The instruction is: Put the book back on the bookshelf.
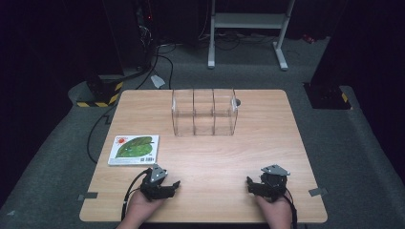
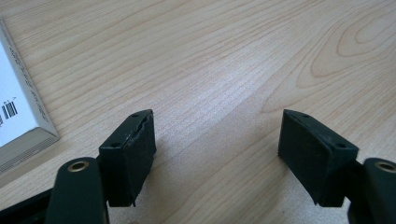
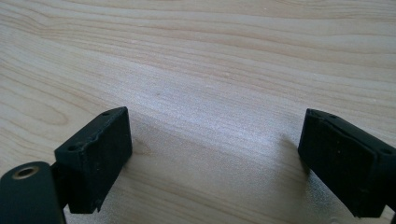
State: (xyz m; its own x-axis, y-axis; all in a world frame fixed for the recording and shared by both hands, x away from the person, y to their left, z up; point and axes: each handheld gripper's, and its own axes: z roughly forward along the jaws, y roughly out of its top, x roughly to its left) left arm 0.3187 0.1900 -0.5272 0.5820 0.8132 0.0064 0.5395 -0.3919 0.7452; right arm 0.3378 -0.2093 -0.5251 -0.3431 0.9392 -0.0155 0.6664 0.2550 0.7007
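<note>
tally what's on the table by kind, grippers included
Book, leaf cover, near the table's left edge: 1
Clear rack with three compartments, at the far side: 1
Grippers, left gripper and right gripper, both open with nothing between the jaws: 2
Total: 4

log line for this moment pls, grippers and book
left gripper: open, empty, near book | right gripper: open, empty | clear rack: far side of table
</note>
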